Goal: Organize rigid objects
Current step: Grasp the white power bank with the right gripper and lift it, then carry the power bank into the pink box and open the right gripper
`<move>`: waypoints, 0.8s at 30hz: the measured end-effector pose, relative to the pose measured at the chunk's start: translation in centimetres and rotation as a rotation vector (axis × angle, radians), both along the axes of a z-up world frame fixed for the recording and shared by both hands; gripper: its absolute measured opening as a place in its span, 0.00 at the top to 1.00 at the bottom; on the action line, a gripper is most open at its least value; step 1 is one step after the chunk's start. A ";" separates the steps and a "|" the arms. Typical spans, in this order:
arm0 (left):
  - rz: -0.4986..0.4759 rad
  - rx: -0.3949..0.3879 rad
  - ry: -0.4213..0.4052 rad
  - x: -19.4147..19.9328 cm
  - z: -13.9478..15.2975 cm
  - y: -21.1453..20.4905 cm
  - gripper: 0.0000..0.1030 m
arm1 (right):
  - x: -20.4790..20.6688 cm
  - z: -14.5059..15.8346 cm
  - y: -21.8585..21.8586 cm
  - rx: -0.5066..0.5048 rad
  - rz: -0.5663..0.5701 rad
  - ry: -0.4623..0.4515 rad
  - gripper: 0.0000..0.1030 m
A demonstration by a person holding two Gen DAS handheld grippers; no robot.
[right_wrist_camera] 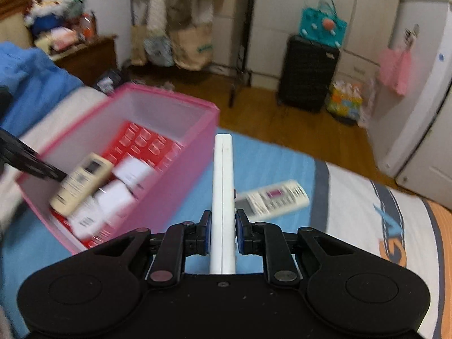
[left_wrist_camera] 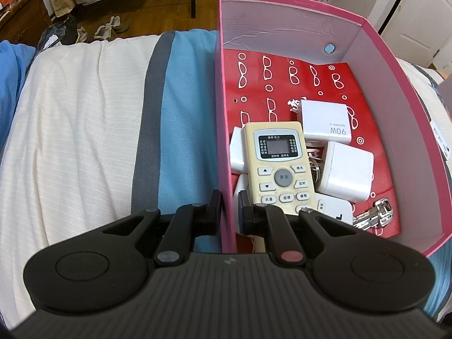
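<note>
Bedspread lies bare beside box; right claw grips white remote edgewise; left claw pinches box wall.

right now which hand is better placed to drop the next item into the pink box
Right. The right hand-held gripper is shut on a white remote beside the pink box. The left hand-held gripper is clamped on the box wall, steadying it.

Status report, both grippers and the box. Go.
Left gripper shut on pink box wall. Right gripper shut on white remote, edge-on. Second remote on bed, nothing blocking box.
</note>
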State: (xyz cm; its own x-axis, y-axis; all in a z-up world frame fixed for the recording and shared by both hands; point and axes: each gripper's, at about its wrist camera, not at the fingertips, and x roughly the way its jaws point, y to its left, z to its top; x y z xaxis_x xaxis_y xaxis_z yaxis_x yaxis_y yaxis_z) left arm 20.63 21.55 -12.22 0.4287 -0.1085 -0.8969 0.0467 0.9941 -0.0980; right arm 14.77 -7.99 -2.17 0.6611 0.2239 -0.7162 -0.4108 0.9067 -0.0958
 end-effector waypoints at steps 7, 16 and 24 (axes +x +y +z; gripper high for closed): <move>-0.002 0.000 -0.003 -0.1 0.0 0.0 0.91 | -0.4 2.2 5.7 0.079 0.211 0.037 0.81; 0.001 -0.014 -0.009 -0.2 0.2 0.2 0.91 | 3.3 -1.5 14.5 -0.110 0.370 0.085 0.81; 0.004 -0.020 -0.013 -0.3 0.2 0.4 0.91 | 4.8 -5.7 19.0 -0.435 0.393 0.043 0.81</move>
State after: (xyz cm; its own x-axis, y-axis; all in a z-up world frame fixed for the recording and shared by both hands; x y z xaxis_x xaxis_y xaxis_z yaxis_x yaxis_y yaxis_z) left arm 20.35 21.93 -12.04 0.4412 -0.1247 -0.8887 0.0441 0.9921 -0.1173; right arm 19.52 11.01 -7.88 0.5563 0.1256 -0.8214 -0.7198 0.5668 -0.4008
